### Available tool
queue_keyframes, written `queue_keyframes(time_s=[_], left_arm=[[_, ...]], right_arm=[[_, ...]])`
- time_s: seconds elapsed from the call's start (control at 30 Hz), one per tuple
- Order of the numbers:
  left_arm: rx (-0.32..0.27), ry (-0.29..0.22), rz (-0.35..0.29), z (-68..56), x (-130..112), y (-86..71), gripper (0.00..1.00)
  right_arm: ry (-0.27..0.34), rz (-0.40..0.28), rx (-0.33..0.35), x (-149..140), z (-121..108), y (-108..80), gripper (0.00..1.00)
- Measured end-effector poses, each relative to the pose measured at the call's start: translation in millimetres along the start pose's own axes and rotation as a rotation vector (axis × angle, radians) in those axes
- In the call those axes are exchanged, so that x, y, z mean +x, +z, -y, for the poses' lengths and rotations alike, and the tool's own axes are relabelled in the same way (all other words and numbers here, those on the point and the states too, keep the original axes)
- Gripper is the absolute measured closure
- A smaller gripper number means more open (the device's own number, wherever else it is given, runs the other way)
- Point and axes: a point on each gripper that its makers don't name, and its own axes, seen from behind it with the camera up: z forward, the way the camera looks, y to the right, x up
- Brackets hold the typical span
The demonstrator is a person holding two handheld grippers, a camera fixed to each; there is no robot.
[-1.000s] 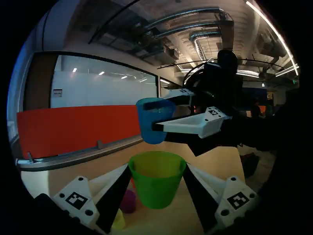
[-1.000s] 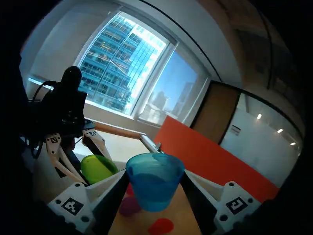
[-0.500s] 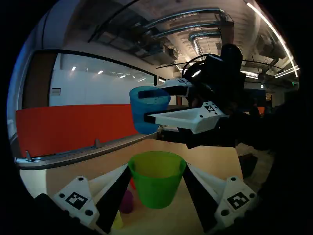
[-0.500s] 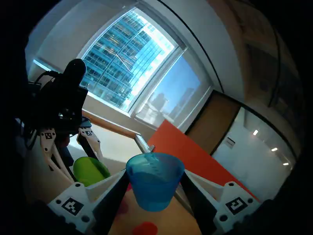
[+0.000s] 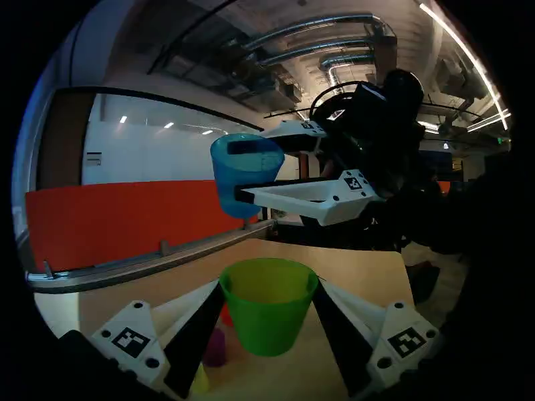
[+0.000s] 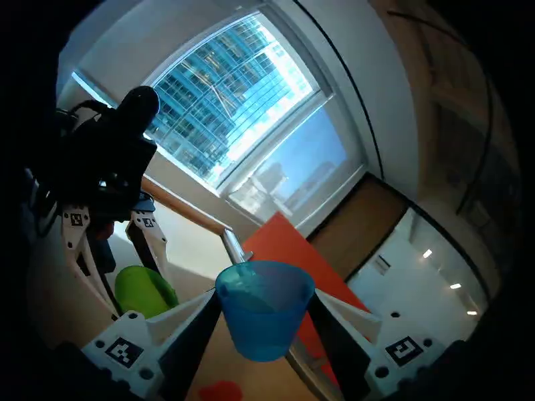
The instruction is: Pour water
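A green cup (image 5: 269,304) sits upright between the fingers of my left gripper (image 5: 267,314), which is shut on it. Above it and a little to the left, a translucent blue cup (image 5: 244,172) hangs tilted, clamped by the right gripper (image 5: 274,167). In the right gripper view the blue cup (image 6: 265,315) holds water that leans toward one wall, with my right gripper (image 6: 265,321) shut on it. The green cup (image 6: 144,293) appears lower left there, held by the left gripper (image 6: 117,267).
A light wooden table (image 5: 361,267) lies below, with small purple (image 5: 215,347) and yellow (image 5: 199,381) cups near its front left and a red disc (image 6: 221,391). An orange wall panel (image 5: 120,217) with a metal rail (image 5: 147,257) bounds the far side. A large window (image 6: 227,120) stands behind the left gripper.
The right gripper has lifted the blue cup higher and further left over the green cup, tilting it more. The green cup has stayed put in the left gripper.
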Motion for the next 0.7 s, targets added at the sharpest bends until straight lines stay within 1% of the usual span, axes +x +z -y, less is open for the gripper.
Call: queue_keyframes(time_s=[0.2,0.4,0.6,0.7], left_arm=[[-0.006,0.002,-0.001,-2.6,2.1,0.1,0.12],[-0.013,0.007,-0.001,-5.7,4.5,0.6,0.12],[-0.016,0.003,-0.005,-5.6,4.8,3.5,0.12],[-0.013,-0.004,-0.008,-5.2,4.4,3.9,0.12]], right_arm=[[-0.073,0.005,-0.006,1.5,-3.6,1.6,0.11],[-0.130,0.013,-0.008,2.2,-3.7,3.1,0.11],[-0.182,0.009,-0.015,6.0,-6.3,1.8,0.11],[-0.198,0.004,-0.019,8.2,-7.5,0.7,0.11]])
